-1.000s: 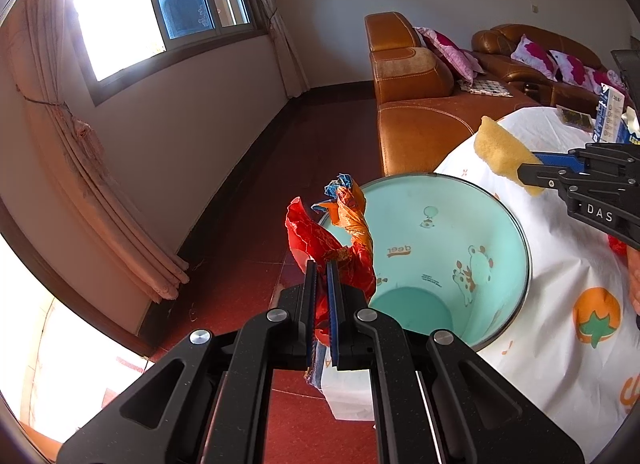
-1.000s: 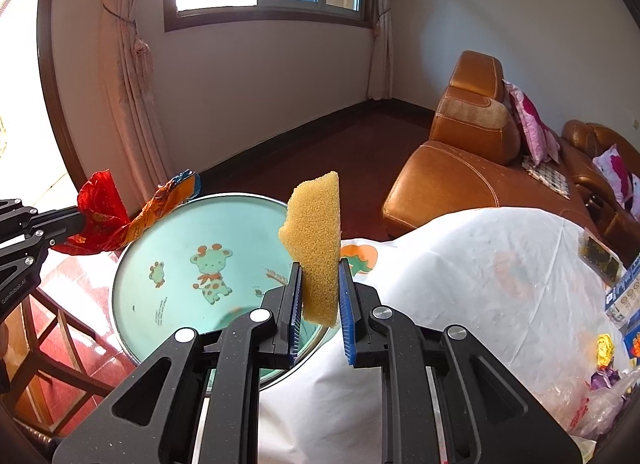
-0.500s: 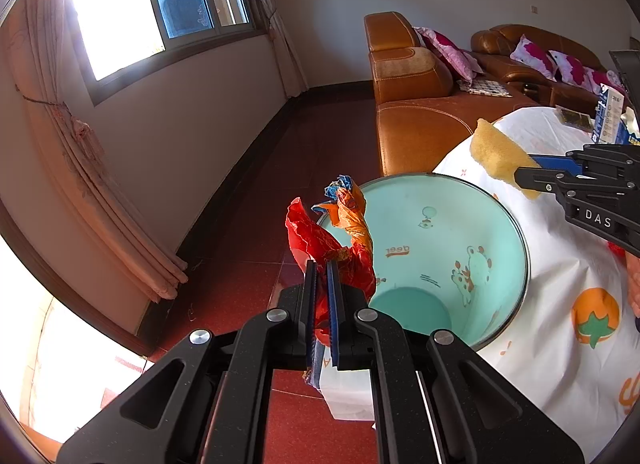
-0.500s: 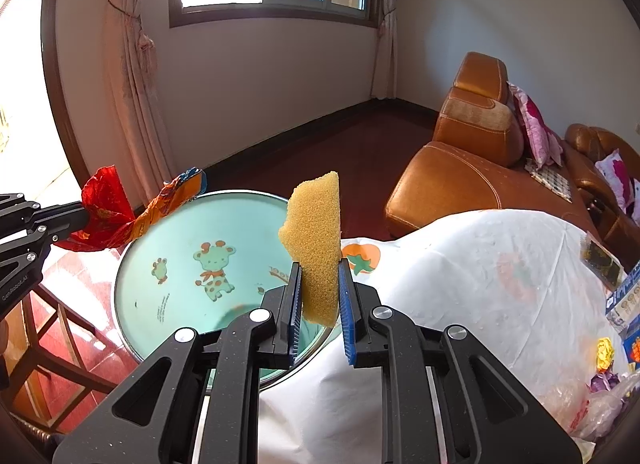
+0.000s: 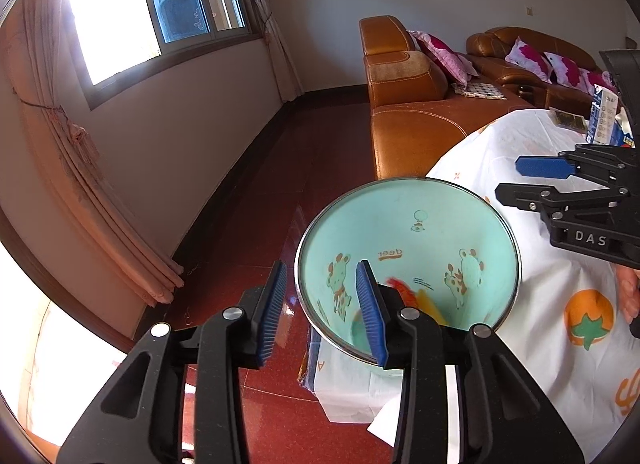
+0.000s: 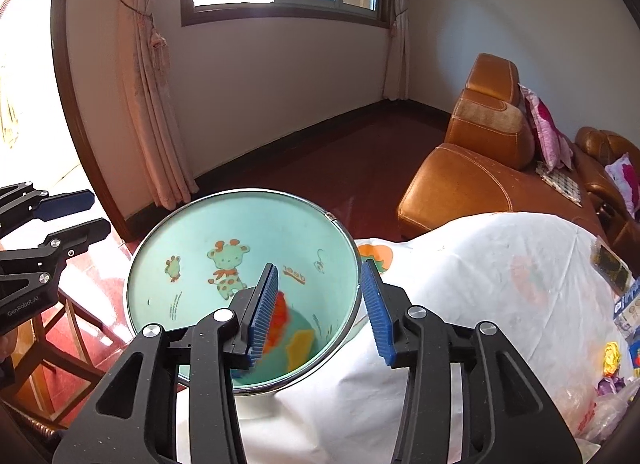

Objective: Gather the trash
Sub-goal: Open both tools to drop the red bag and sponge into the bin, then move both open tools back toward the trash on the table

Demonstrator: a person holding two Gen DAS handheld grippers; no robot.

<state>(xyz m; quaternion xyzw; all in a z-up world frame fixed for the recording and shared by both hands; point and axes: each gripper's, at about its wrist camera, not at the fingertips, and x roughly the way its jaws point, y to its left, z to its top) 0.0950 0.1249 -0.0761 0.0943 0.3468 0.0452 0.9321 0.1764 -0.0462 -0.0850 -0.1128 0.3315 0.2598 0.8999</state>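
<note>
jaws on our left gripper (image 5: 322,306) and right gripper (image 6: 318,310) gape empty over the bin (image 6: 152,260), red wrapper (image 6: 280,318) and what looks like the sponge (image 6: 299,348) blurred inside, so we lift clear before reaching for the table litter (image 6: 610,358).

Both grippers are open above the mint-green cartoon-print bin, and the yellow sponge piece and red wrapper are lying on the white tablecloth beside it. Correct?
Not quite. Both the left gripper and right gripper are open above the mint-green cartoon-print bin, but the yellow sponge piece and red wrapper are inside the bin, not on the white tablecloth. The right wrist view shows this.
</note>
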